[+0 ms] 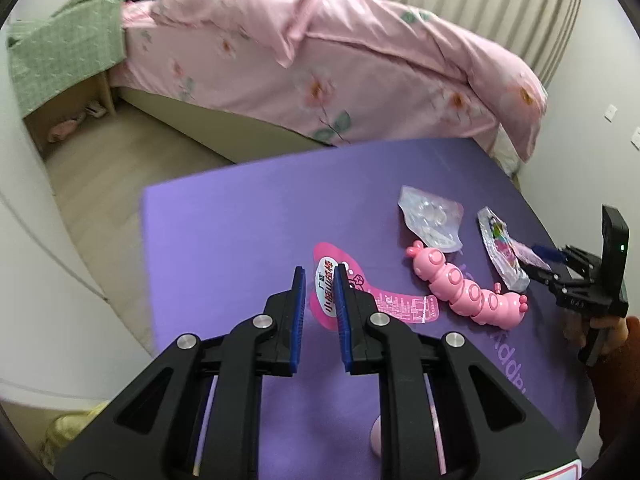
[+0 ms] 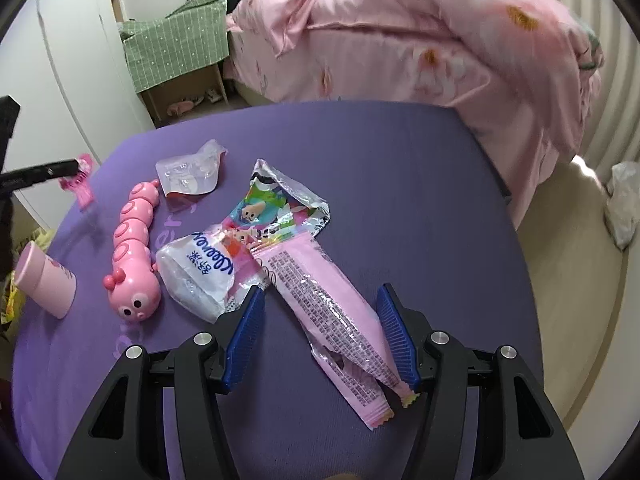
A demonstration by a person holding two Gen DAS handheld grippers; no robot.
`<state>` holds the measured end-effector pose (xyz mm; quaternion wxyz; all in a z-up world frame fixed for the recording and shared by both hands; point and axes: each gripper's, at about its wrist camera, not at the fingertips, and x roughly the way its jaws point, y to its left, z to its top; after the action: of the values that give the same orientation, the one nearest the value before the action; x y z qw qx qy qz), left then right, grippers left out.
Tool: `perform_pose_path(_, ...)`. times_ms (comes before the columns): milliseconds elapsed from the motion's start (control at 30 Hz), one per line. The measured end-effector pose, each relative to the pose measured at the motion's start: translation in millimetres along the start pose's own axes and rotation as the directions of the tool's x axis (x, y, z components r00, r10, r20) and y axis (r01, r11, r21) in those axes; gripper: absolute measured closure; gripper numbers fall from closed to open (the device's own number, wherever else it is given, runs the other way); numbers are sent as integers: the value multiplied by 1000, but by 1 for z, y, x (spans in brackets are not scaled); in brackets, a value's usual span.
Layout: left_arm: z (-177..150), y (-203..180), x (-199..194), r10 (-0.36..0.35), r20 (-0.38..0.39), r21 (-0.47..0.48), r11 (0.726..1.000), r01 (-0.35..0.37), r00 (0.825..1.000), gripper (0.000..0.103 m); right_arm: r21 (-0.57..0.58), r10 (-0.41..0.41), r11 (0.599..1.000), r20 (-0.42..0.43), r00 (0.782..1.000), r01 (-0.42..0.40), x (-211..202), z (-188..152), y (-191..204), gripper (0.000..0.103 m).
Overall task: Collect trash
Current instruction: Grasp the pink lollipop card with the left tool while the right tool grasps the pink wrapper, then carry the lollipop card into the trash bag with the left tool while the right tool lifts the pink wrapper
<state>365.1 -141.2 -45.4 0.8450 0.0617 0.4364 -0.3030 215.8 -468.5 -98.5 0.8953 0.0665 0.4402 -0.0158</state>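
Task early: left tongs grip the pink label; right tongs, open, straddle the pink wrapper. Other wrappers remain on the counter.

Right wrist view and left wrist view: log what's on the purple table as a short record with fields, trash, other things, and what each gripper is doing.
surface: purple table
left gripper: shut on the pink label wrapper
right gripper: open, straddling the long pink wrapper
other trash: foil wrapper, clear blister pack, tissue pack
not trash, likely: pink caterpillar toy, pink cup on its side
background: bed with pink duvet
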Motion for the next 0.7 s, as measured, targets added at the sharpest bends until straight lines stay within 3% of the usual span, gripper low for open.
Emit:
perform_pose_path(67,-6,4,-14,24,23,-14,1000,-23,999,89,-5,6,1000,-4,1000,-6,-2,-4,5,54)
perform_pose_path(133,-14,8,-30,38,46,-27,999,-37,998,89,-22,-16,1000,-8,1000,16,-3,-6,10,72)
perform_pose_path(233,-26,11,-49,49,76,-47,998,-46,996,89,-51,-64,997,-3,998,64,-8,-8,19,87)
perform_pose_path(700,-96,19,-142,87,193,-154,986,-57,977,89,-72,71,996,171,983,-59,-87,-5,79,92)
